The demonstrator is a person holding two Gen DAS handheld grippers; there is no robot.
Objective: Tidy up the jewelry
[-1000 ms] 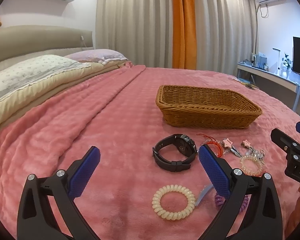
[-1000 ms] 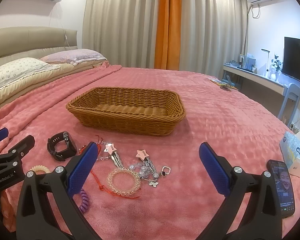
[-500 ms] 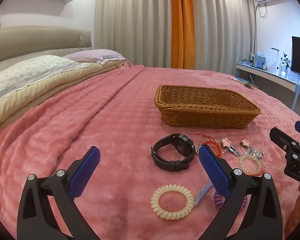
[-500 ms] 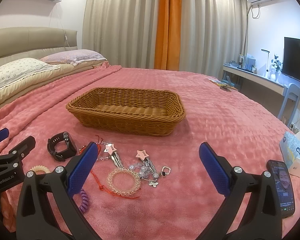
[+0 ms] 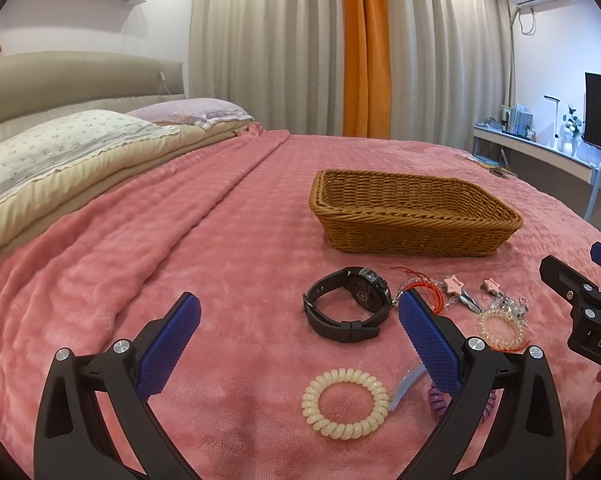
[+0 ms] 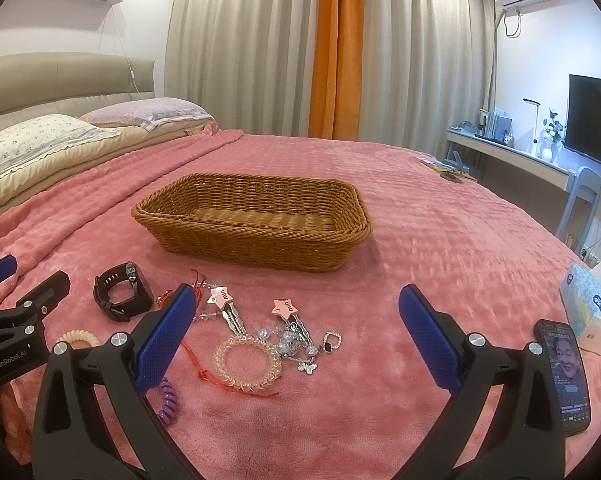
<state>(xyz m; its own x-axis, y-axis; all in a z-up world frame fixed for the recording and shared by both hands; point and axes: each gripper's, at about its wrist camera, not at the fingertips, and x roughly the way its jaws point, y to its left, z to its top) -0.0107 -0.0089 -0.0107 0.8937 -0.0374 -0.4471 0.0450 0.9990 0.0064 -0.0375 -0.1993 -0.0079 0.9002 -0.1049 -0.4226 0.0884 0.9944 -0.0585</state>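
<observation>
A brown wicker basket (image 5: 412, 216) (image 6: 256, 224) stands empty on the pink blanket. In front of it lie a black watch (image 5: 348, 304) (image 6: 120, 292), a cream spiral hair tie (image 5: 346, 402) (image 6: 76, 338), a purple spiral tie (image 6: 168, 398), a clear beaded bracelet (image 5: 500, 328) (image 6: 246, 360), two pink star hair clips (image 6: 224, 304), a red cord and small charms (image 6: 300, 340). My left gripper (image 5: 298, 340) is open and empty above the blanket, near the watch and cream tie. My right gripper (image 6: 296, 336) is open and empty above the bracelet and clips.
A phone (image 6: 566, 376) with a lit screen and a tissue pack (image 6: 590, 296) lie on the bed at the right. Pillows (image 5: 60, 148) and the headboard are at the left. A desk, chair and TV (image 6: 592, 120) stand beyond the bed's right edge.
The left wrist view has shifted slightly, so the basket and jewelry sit a little further left and higher. The right gripper has not moved. Both grippers stay open.
</observation>
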